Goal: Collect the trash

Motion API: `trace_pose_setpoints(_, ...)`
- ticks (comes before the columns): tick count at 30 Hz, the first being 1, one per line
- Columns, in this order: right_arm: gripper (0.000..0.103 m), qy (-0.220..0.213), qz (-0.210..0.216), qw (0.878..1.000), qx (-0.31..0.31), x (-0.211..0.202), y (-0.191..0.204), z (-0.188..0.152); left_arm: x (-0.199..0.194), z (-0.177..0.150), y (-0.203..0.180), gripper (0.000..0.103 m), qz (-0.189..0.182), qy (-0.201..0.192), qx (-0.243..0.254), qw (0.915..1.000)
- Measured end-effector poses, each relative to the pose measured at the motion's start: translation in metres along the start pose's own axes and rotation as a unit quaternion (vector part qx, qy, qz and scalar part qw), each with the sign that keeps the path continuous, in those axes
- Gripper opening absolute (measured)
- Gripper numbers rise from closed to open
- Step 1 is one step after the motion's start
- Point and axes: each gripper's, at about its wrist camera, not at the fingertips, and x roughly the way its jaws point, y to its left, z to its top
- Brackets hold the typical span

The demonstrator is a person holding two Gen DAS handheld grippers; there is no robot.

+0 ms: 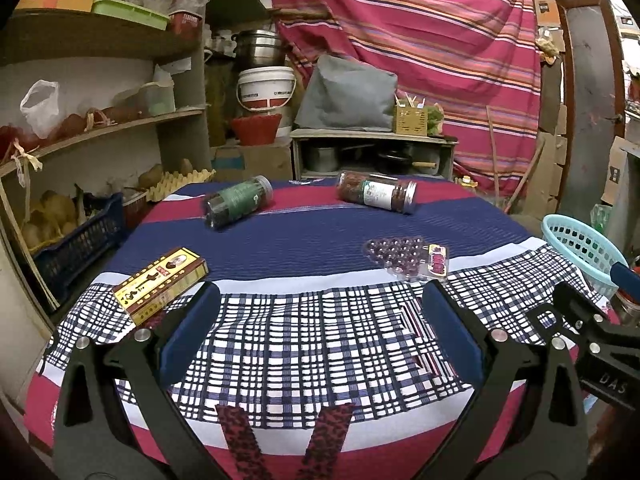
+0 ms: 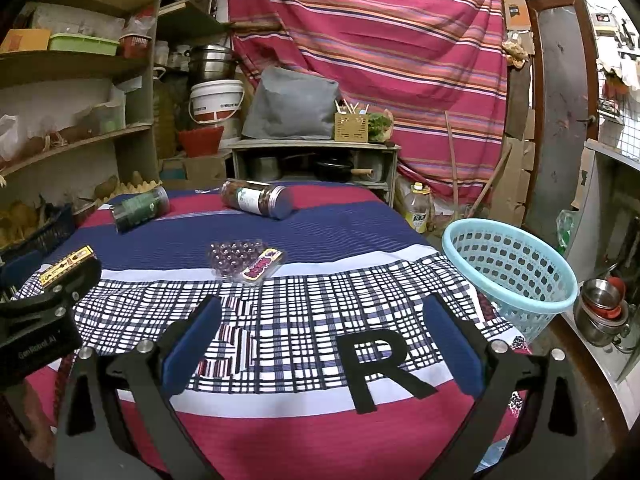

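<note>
On the cloth-covered table lie a yellow box [image 1: 160, 284] at the left, a green-label jar [image 1: 238, 202] and a red-filled jar [image 1: 376, 192] on their sides at the far edge, and a clear blister tray [image 1: 406, 258] of purple balls in the middle. The same box [image 2: 68, 266], green-label jar [image 2: 140, 208], red-filled jar [image 2: 256, 199] and blister tray [image 2: 246, 260] show in the right wrist view. A light blue basket [image 2: 508, 276] stands at the table's right edge. My left gripper [image 1: 320, 300] and right gripper [image 2: 320, 304] are open and empty above the near checked cloth.
Shelves [image 1: 100, 128] with food and a crate stand at the left. A low cabinet [image 1: 372, 152] with pots and a striped curtain are behind the table. Steel bowls [image 2: 604, 312] sit on the right, beyond the basket.
</note>
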Motion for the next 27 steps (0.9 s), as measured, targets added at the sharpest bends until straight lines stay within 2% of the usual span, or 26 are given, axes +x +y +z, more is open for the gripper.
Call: trace_pose_setpoints(27, 0.098, 0.003, 0.004, 1.0, 0.001, 0.0002, -0.0001, 0.0016, -0.0003, 0.0, 0.0027, 0.098, 0.007, -0.002, -0.003, 1.0)
